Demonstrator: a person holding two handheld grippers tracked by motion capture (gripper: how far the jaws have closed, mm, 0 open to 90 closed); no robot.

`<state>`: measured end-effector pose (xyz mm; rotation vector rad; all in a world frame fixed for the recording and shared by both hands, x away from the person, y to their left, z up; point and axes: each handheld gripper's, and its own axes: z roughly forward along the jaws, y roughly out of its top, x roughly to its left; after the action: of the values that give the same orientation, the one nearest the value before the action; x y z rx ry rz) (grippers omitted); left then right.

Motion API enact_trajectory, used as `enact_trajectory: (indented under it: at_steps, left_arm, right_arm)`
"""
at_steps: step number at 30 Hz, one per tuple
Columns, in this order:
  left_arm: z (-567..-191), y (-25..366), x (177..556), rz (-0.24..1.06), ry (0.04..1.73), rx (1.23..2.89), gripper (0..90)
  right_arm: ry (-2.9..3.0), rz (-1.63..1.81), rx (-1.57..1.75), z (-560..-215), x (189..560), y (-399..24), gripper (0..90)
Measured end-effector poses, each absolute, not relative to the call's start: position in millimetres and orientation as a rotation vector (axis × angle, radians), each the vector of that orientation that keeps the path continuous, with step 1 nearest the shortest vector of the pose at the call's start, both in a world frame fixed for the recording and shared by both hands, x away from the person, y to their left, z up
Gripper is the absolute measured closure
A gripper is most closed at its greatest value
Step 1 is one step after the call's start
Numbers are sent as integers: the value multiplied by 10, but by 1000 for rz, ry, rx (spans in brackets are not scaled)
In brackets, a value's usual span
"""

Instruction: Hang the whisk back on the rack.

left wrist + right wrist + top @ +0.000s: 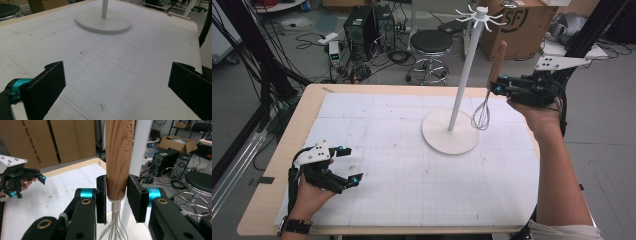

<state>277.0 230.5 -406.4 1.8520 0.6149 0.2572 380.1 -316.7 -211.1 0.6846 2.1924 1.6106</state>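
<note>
You sit at a desk (307, 100) in a robotics lab, not a home or shop. A gridded white mat (412, 170) covers the desk, marked for placing objects. Behind it, computer towers (368, 27) stand on a bare grey floor (607, 130) among tangled cables (357, 70) and a power strip (328, 37). Cardboard boxes (522, 25), a round stool (431, 45) and black aluminium frame struts (262, 65) ring your workspace, the clutter of a data-recording rig.
</note>
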Motion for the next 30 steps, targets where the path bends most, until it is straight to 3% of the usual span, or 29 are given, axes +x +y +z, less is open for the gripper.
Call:
enact_trajectory:
  at_steps: [30]
  left_arm:
    - [-4077,2334,2778,259,623,1845,17]
  right_arm:
    - [2148,1479,813,-1748,4200,-3228,702]
